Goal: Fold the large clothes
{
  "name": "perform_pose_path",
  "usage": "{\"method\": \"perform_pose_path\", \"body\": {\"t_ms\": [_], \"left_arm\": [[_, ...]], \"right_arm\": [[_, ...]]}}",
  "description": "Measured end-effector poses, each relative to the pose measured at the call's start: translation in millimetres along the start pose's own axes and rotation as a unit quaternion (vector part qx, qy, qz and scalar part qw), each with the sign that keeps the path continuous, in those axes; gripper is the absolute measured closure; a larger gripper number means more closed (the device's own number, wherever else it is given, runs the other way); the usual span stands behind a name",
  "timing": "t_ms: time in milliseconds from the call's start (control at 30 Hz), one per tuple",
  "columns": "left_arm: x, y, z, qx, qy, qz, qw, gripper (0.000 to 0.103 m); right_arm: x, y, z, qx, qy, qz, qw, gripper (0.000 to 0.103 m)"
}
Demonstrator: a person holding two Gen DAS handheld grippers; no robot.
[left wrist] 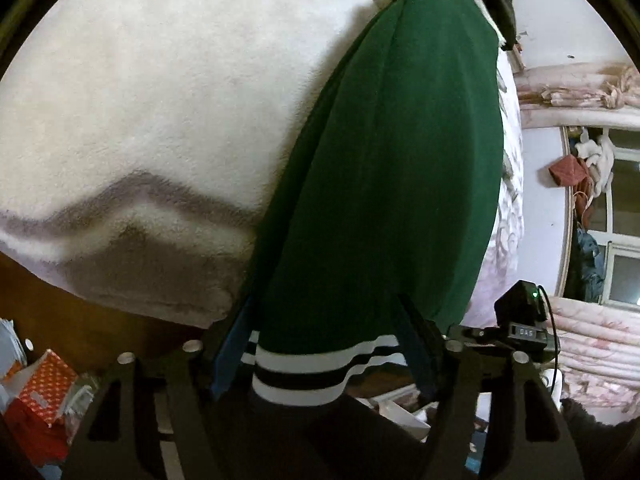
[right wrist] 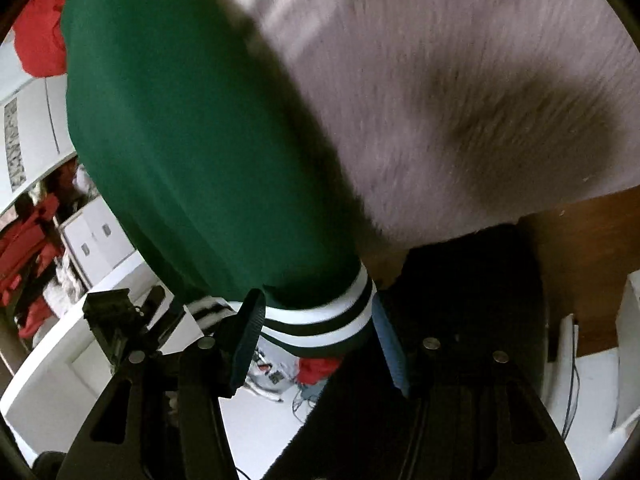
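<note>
Left wrist view: the left gripper [left wrist: 324,344] clasps the striped hem of a green garment [left wrist: 384,168] stretching toward the upper right over a white fleece blanket [left wrist: 160,100]. Right wrist view: the right gripper [right wrist: 316,328] likewise grasps the hem at lower centre.

This is a bedroom in a home. A fluffy white blanket [left wrist: 160,100] covers a bed and fills the upper left of the left wrist view. At the right edge of that view, pale floral curtains [left wrist: 580,92] are bunched above a window [left wrist: 624,240] with clothes hung beside it. In the right wrist view, white cabinets [right wrist: 96,240] stand at the left edge with red clothing [right wrist: 36,40] piled in the upper left corner, above a white floor [right wrist: 260,432].
</note>
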State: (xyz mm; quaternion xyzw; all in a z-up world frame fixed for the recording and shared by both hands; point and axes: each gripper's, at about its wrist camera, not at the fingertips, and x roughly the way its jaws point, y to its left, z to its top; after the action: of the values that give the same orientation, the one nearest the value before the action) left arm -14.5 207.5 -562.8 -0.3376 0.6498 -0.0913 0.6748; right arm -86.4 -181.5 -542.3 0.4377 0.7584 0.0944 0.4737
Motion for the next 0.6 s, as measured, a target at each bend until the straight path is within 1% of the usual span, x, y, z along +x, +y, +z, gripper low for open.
{"method": "perform_pose_path", "body": {"t_ms": [33, 67, 100, 133, 167, 233, 267, 333, 367, 400, 467, 500, 533, 567, 600], "left_arm": [[-4, -1, -5, 0.009, -0.006, 0.016, 0.9998, 0.074], [-5, -2, -3, 0.019, -0.012, 0.032, 0.9992, 0.082], [-8, 1, -5, 0.017, -0.014, 0.026, 0.9994, 0.082], [-9, 0, -4, 0.014, -0.018, 0.024, 0.9995, 0.084], [-11, -2, -2, 0.015, -0.021, 0.029, 0.9992, 0.085], [-13, 0, -3, 0.031, -0.020, 0.042, 0.9984, 0.086], [-12, 3, -4, 0.040, -0.020, 0.053, 0.9976, 0.086], [-3, 10, -2, 0.048, -0.012, 0.057, 0.9972, 0.086], [2, 20, 0, 0.046, -0.006, 0.051, 0.9976, 0.086], [10, 25, 4, 0.040, -0.001, 0.043, 0.9983, 0.086], [15, 30, 0, 0.030, 0.003, 0.028, 0.9992, 0.085], [13, 28, 1, 0.030, 0.007, 0.019, 0.9994, 0.084], [10, 28, -1, 0.030, 0.009, 0.015, 0.9994, 0.078], [6, 28, -1, 0.026, 0.012, -0.002, 0.9996, 0.075], [2, 32, -4, 0.021, 0.015, -0.018, 0.9995, 0.073]], "right_arm": [[8, -1, -2, 0.000, 0.004, 0.000, 1.000, 0.045], [14, -2, -3, -0.002, 0.005, 0.007, 1.000, 0.045], [19, -2, -5, -0.013, -0.001, 0.013, 1.000, 0.050], [21, 3, -9, -0.029, -0.015, -0.001, 0.999, 0.075], [24, 11, -9, -0.038, -0.022, -0.008, 0.999, 0.084], [25, 21, -18, -0.048, -0.040, -0.023, 0.998, 0.092], [22, 25, -22, -0.052, -0.047, -0.030, 0.997, 0.093], [20, 39, -30, -0.056, -0.062, -0.035, 0.996, 0.096], [21, 42, -34, -0.056, -0.068, -0.039, 0.995, 0.096], [17, 45, -31, -0.060, -0.076, -0.051, 0.994, 0.097], [24, 44, -26, -0.075, -0.065, -0.071, 0.993, 0.096], [28, 40, -22, -0.079, -0.054, -0.071, 0.993, 0.093], [27, 36, -18, -0.076, -0.048, -0.060, 0.994, 0.089], [26, 40, -9, -0.070, -0.041, -0.043, 0.996, 0.086], [23, 37, -7, -0.067, -0.035, -0.027, 0.997, 0.079]]}}
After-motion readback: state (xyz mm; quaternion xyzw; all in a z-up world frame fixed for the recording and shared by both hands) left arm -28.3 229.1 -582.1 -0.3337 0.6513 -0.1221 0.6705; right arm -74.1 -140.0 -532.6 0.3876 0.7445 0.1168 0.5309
